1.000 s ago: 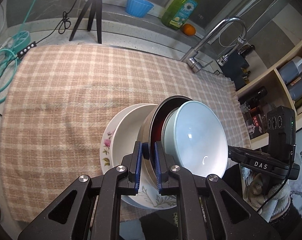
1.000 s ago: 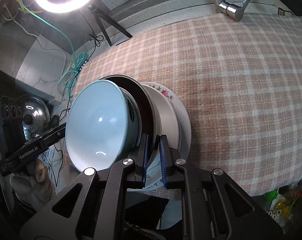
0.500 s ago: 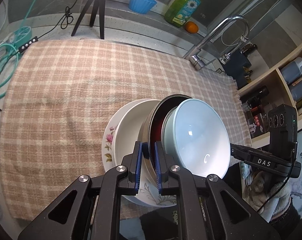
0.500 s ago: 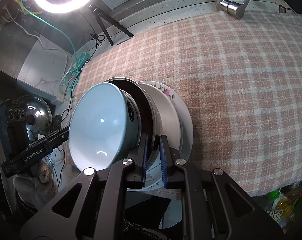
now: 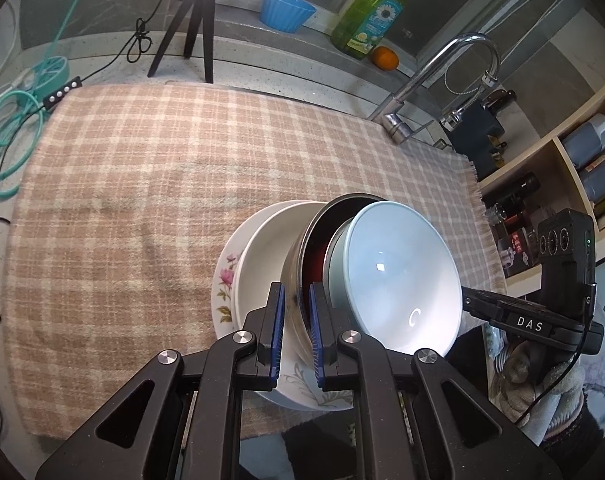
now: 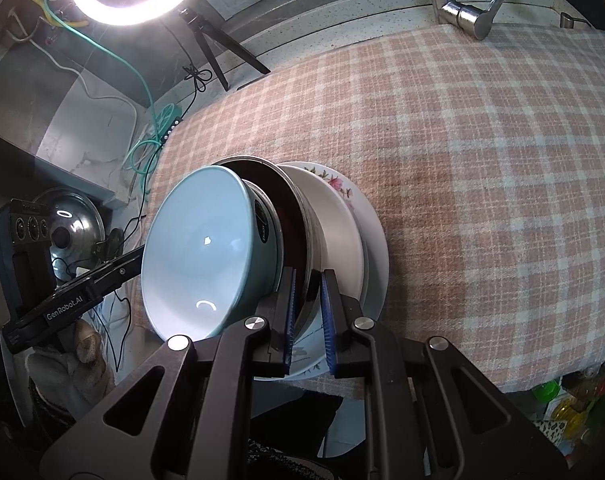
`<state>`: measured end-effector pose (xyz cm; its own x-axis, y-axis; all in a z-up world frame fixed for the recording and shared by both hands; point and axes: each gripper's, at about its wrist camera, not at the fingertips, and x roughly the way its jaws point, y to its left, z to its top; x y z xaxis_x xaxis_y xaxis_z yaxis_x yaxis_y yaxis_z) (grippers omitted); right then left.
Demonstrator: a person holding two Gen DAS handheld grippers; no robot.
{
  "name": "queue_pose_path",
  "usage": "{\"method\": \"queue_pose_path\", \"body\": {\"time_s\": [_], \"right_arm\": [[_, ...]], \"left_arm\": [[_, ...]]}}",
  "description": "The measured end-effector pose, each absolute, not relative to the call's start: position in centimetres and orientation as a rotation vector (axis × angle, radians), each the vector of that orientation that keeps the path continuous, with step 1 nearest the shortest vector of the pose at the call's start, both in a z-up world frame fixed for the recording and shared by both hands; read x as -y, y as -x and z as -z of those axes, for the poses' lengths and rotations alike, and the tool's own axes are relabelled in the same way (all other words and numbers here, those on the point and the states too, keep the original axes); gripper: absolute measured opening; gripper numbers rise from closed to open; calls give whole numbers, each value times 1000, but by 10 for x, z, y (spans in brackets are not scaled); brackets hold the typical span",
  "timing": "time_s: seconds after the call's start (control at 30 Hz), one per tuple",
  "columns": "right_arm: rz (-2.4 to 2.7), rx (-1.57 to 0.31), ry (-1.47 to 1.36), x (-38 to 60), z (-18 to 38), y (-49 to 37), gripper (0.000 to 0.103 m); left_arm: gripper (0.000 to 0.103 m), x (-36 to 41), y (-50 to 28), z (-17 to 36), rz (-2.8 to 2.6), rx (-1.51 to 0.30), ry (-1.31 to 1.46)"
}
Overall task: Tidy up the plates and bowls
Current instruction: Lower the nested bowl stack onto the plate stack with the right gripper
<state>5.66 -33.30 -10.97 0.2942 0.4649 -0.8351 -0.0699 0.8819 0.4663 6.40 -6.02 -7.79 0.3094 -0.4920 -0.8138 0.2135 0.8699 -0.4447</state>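
The stack of plates and bowls sits at the near edge of the checked cloth (image 5: 142, 184) covering the tabletop: a pale blue bowl (image 5: 398, 276) nested in a dark metal-rimmed bowl (image 5: 314, 240), over a white plate (image 5: 262, 248) and a floral plate (image 5: 224, 280). The left tongs (image 5: 296, 328) are clenched on the dark bowl's rim; the right tongs (image 6: 308, 316) pinch the same rim, apparently, from the opposite side. The stack looks tilted.
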Motion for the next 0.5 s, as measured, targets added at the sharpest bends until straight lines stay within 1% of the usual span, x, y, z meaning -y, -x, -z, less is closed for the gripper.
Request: {"method": "queue_pose_path", "body": {"time_s": [0.5], "right_arm": [[-364, -1200, -352, 336, 103, -53, 14]], "left_arm": [[12, 56, -58, 71, 441, -1142, 267]]}}
